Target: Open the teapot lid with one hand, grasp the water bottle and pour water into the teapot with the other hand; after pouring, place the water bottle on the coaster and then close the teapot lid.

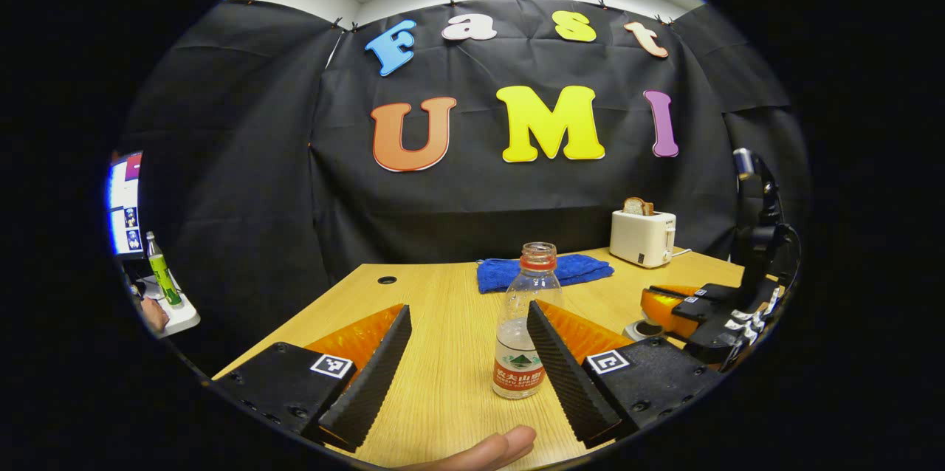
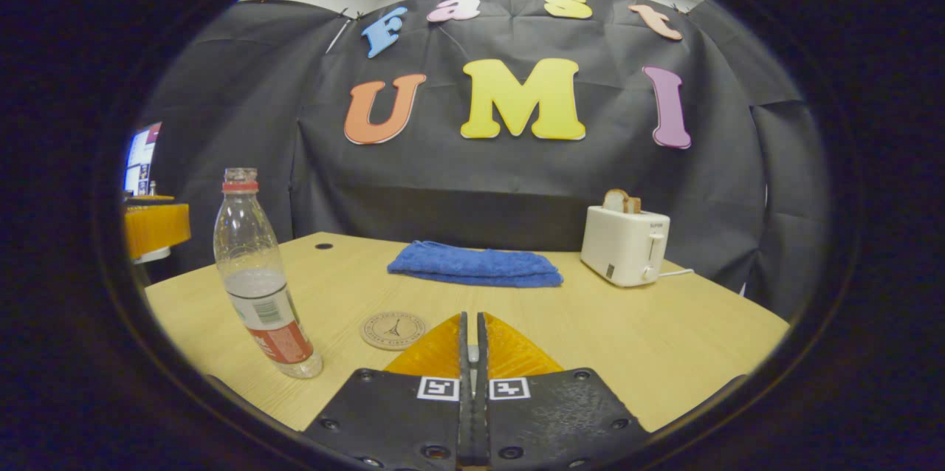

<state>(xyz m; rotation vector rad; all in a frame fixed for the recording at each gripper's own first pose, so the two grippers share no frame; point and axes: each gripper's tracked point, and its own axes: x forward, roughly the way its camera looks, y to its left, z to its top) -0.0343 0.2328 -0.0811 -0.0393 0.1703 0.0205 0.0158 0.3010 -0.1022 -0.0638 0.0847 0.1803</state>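
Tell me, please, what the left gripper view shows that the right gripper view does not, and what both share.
Left gripper view: the open left tool close to the water bottle, the right tool farther off at the right, a fingertip at the bottom edge, a green bottle far left.
Right gripper view: the coaster, bare, apart from the water bottle; the right tool's fingers closed together.
Both: the uncapped water bottle upright on the table, the blue towel, the toaster.

Clear water bottle [image 2: 258,286] with red-and-white label, blue towel [image 2: 476,265], white toaster [image 2: 624,245], pale wood table [image 2: 664,338]
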